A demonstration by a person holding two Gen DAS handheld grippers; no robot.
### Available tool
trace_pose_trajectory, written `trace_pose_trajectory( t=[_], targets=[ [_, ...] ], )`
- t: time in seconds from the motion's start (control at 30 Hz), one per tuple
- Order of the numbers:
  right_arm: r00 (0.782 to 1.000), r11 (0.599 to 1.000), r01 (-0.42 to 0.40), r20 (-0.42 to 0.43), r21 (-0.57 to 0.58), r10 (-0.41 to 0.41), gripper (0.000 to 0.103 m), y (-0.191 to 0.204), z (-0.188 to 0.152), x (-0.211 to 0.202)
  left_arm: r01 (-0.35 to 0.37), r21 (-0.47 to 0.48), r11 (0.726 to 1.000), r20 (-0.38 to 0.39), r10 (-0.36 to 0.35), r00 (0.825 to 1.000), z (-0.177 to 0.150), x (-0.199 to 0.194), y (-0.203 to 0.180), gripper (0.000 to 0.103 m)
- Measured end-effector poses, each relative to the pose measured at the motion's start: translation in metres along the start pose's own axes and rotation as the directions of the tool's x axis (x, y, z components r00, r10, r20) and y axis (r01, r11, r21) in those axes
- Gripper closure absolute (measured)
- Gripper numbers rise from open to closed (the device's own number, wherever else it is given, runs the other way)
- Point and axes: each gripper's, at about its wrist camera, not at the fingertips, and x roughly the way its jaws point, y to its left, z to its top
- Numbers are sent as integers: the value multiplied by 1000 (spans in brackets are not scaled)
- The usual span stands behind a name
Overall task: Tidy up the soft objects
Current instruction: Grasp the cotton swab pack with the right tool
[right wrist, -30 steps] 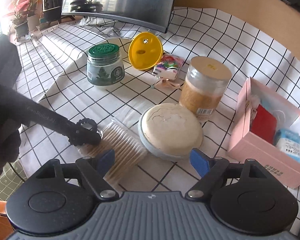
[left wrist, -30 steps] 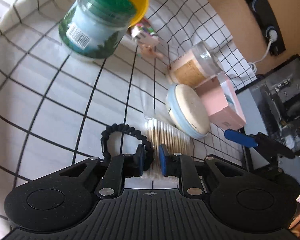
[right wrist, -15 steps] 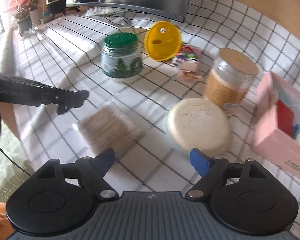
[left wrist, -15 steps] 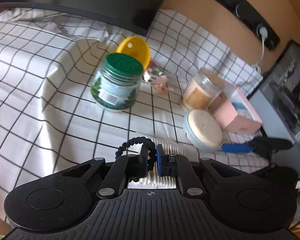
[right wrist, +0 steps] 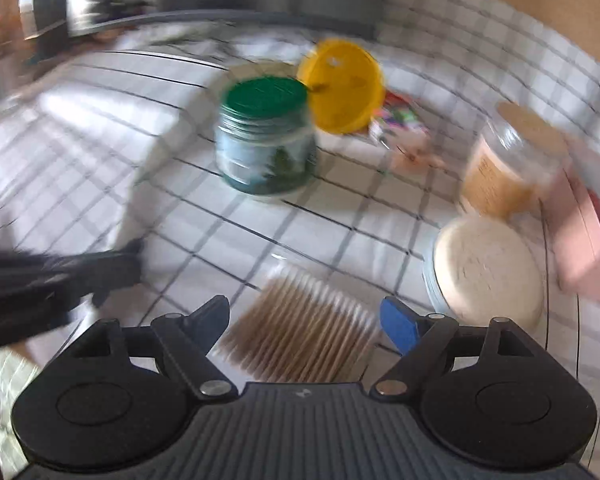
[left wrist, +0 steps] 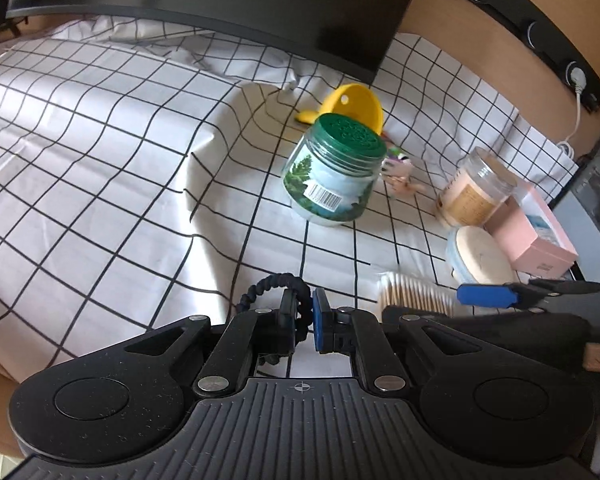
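Your left gripper [left wrist: 303, 312] clamps the black hair tie [left wrist: 274, 286] clear of the cloth, while your right gripper [right wrist: 302, 320] hangs spread over the cotton swabs [right wrist: 300, 340], apparently for grasping.

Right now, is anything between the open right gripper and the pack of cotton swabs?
Nothing visible. The pack of cotton swabs lies on the checked cloth straight ahead of the open right gripper, beside the round cream-lidded tin.

Bare checked cloth [left wrist: 100, 168] lies open left of the green-lidded jar [left wrist: 334, 172].
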Motion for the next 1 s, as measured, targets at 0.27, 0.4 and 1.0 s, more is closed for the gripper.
trace_pose_trajectory(
  t=[0.27, 0.4, 1.0],
  targets=[
    [997, 1000, -16, -75, 4, 16, 28, -14, -12, 12, 51, 31, 998, -41, -49, 998, -4, 1, -10, 92],
    [996, 995, -74, -47, -60, 72, 32, -29, -18, -11, 81, 61, 995, -54, -78, 995, -3, 4, -27, 92],
    [989, 988, 118, 78, 100, -126, 32, -207, -82, -111, 455, 333, 826, -321, -354, 878, -22, 53, -228, 92]
  ],
)
